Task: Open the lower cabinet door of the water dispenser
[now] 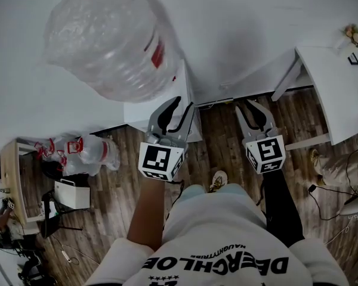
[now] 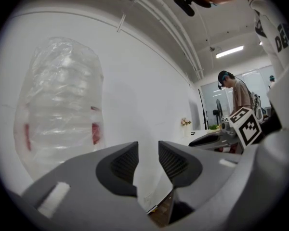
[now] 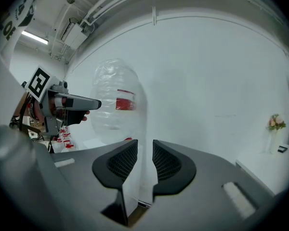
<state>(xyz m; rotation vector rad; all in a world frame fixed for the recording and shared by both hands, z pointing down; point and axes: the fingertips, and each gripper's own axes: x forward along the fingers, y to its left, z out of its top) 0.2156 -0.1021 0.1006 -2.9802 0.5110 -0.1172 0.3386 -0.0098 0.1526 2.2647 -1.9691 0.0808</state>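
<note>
Head view: water dispenser stands beyond both jaws.

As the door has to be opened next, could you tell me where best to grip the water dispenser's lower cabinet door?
Probably its free vertical edge, approached level from the front: the water dispenser stands upright, back to the wall. No handle shows, so which edge cannot be told.
</note>
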